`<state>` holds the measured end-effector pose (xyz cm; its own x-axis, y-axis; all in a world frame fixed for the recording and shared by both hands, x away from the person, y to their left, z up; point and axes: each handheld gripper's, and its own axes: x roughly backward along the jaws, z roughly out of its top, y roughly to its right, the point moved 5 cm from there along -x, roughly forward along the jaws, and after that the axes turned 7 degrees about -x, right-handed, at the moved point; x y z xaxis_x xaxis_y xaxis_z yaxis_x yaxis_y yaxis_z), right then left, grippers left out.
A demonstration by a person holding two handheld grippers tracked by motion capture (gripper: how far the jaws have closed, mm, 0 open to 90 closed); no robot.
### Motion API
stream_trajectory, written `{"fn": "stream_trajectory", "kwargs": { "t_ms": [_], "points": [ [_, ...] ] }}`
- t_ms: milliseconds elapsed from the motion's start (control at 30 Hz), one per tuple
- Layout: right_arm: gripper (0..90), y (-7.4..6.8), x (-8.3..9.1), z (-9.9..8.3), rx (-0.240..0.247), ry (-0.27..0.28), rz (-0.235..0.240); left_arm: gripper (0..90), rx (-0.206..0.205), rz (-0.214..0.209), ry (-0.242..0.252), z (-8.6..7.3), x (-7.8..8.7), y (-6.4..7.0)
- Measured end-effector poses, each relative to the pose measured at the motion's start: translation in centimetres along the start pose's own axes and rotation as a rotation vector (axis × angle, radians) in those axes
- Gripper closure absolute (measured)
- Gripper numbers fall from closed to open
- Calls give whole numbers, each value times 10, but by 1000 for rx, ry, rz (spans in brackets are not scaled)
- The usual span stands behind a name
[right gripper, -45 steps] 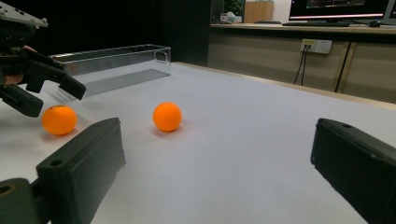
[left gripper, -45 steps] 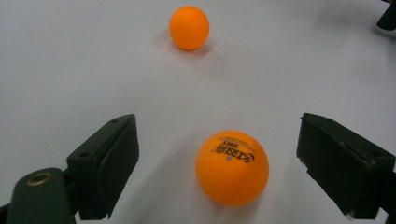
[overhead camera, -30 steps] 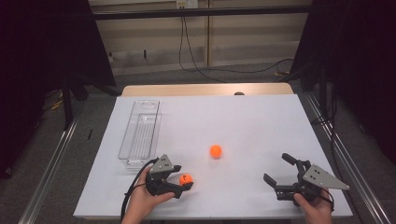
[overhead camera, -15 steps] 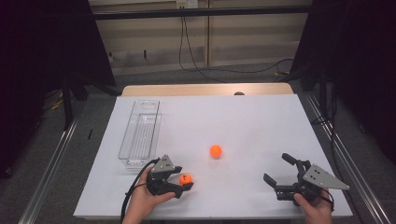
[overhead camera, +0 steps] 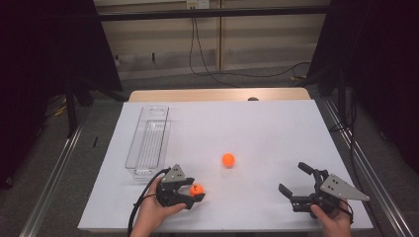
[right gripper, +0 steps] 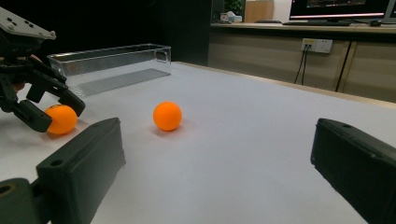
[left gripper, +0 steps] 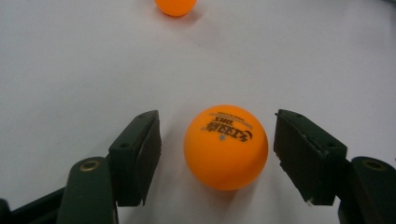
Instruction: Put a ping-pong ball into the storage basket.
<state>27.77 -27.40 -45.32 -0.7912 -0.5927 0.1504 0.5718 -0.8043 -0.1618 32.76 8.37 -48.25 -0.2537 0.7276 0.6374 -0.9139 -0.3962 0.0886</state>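
The small orange table-tennis ball with black print (left gripper: 226, 147) is seen sitting on the white table surface (overhead camera: 276, 128), at the near-left part, squarely between the jaws of the left gripper (overhead camera: 193, 190). The jaws are held apart, one pad on either side, and a sliver of table is visible on each side of the ball, so nothing is clamped yet. That gap is the relation on which the coming move turns: the ball lies dead ahead and centred, and only a closing squeeze appears to be needed. As a round thing, no long axis has to be matched.

A second plain orange ball (overhead camera: 228, 159) is found further out toward the middle of the table, well apart from the first and out of the way. The long clear plastic tray (overhead camera: 148, 138) is set along the left side, just beyond the left gripper, its floor bare as far as can be judged. The right gripper (overhead camera: 296, 182) is held wide open over the near-right corner, well apart from both balls; the left is plainly the nearer.
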Motion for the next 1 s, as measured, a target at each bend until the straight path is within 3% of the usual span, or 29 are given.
{"fn": "stream_trajectory", "kwargs": {
  "t_ms": [1000],
  "points": [
    [22,0,0,0,1,1,0,404,-8,-10,-27,-2,-4,2]
  ]
}}
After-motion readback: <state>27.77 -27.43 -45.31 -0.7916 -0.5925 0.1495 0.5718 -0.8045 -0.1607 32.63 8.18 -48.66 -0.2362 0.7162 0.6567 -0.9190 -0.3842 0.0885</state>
